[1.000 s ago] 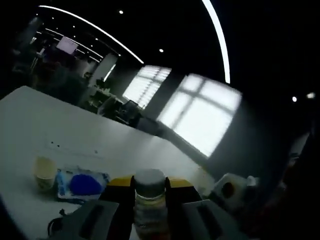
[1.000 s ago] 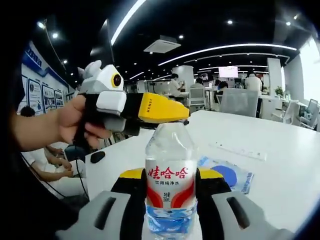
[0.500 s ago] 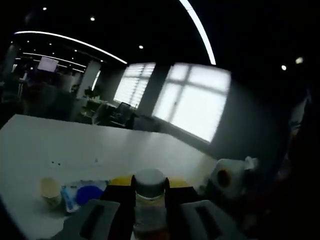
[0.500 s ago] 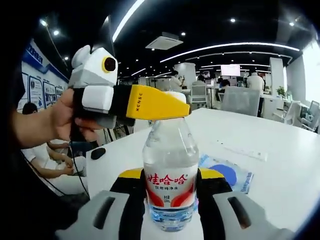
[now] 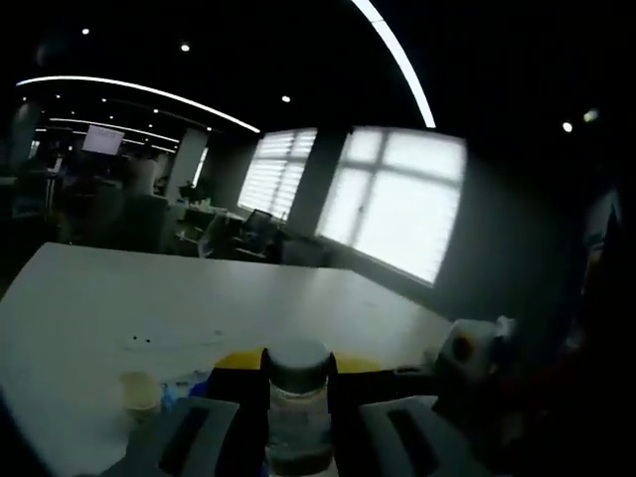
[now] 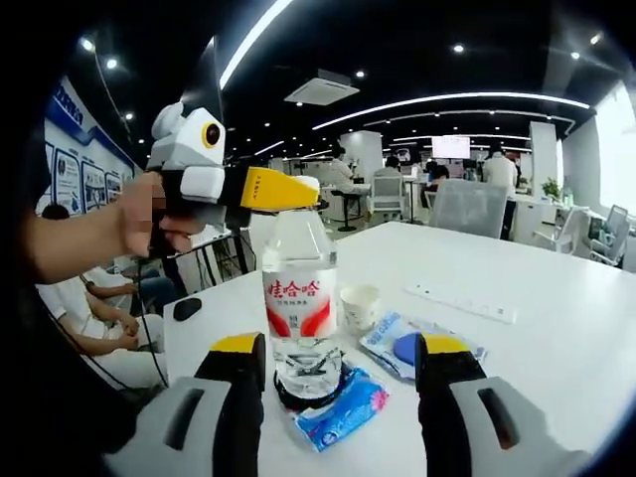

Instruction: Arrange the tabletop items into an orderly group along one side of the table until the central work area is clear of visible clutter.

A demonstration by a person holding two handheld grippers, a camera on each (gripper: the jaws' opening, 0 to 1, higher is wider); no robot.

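open-plan office behind, ceiling strip lights overhead, white counter below. in the right gripper view, right tool spread wide, yellow-tipped, touching nothing. between and just beyond its tips, clear water bottle upright with red-and-white label, water low in the bottom, standing on a black disc beside a blue packet. left tool reaching in from the left, gripped by a hand, clamped on the bottle's cap. farther right: small paper cup, contents unseen, near a blue-and-white wipes pack. in the left gripper view, bottle cap pinched between the tips, paper cup at near left.
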